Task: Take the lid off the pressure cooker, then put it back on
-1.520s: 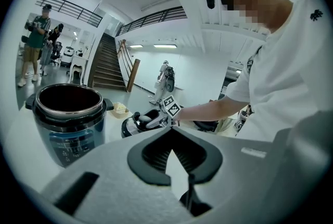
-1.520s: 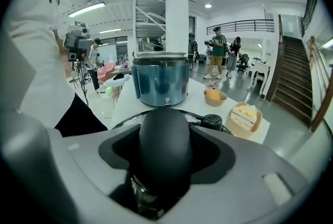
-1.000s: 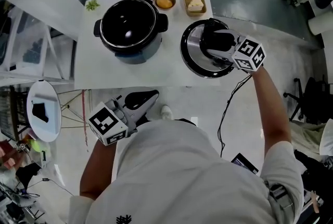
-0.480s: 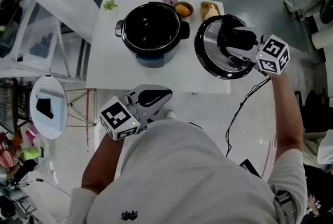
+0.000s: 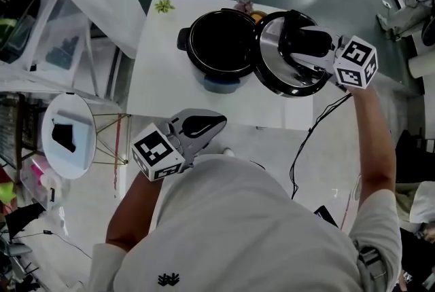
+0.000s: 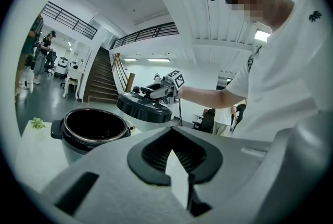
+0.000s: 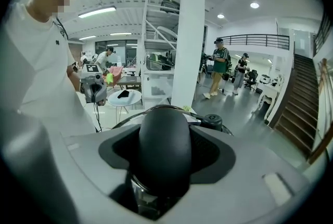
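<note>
The black pressure cooker pot (image 5: 223, 46) (image 6: 95, 127) stands uncovered on the white table (image 5: 163, 83). Its round lid (image 5: 285, 70) (image 6: 143, 106) hangs in the air just right of the pot, tilted, and overlaps the pot's right rim in the head view. My right gripper (image 5: 307, 47) (image 7: 164, 113) is shut on the lid's black handle (image 7: 164, 147). My left gripper (image 5: 219, 121) (image 6: 173, 132) floats by the table's front edge, level with the pot, shut and holding nothing.
A small green sprig (image 5: 163, 6) lies at the table's far left corner. Small dishes (image 5: 253, 12) behind the pot are mostly hidden. A round side table (image 5: 66, 138) stands at the left. A cable (image 5: 309, 138) hangs from the right gripper. People stand in the background hall.
The right gripper has lifted the lid off the table's right side and carried it left toward the pot. The left gripper has edged forward toward the table's front edge.
</note>
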`<state>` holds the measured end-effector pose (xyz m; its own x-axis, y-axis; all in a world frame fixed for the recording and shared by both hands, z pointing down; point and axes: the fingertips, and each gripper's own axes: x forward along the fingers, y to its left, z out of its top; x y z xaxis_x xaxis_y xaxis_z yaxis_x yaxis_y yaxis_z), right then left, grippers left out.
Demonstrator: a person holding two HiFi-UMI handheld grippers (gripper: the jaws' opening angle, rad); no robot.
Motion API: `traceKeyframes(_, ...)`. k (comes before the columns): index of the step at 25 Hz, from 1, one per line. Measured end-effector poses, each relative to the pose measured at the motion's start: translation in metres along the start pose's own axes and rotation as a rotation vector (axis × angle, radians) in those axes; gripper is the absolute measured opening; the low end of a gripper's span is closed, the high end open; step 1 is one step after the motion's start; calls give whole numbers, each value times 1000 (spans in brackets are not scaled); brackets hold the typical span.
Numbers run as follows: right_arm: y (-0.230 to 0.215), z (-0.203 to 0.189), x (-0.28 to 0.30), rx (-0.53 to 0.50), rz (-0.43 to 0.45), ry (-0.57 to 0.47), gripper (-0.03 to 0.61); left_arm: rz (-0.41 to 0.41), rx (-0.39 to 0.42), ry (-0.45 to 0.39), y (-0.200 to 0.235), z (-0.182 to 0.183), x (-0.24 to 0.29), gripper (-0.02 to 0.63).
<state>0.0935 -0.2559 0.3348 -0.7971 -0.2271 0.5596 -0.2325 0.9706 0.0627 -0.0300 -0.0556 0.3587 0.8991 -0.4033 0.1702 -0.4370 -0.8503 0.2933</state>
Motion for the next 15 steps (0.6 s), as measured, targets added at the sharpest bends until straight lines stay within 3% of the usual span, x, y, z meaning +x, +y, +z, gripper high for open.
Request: traceKeyframes(15, 16, 66, 107, -48, 78, 2, 291, 38, -11, -32, 46, -2, -83, 6)
